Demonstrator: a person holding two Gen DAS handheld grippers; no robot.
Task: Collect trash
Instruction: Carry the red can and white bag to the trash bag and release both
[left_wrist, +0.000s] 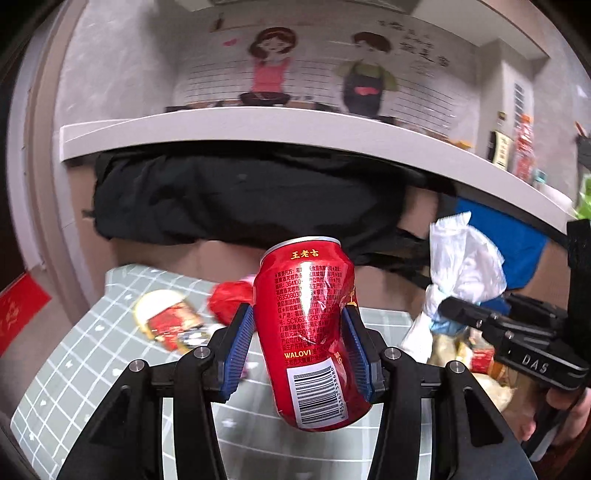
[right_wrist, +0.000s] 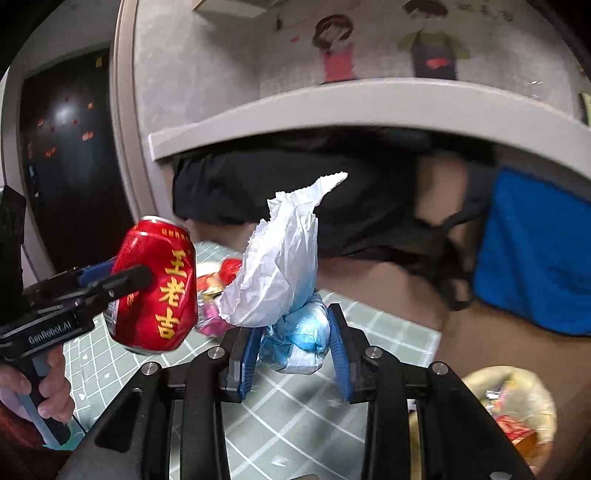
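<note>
A dented red can is pinched at its crumpled middle by the left gripper, lifted clear of the green checked mat, while the right gripper clamps a knotted white-and-blue plastic bag, thin and crinkly, just beside it. So two pieces look picked up but not yet dropped anywhere. Several shiny wrappers remain on the mat, and a pale bag of rubbish sits low at the right.
</note>
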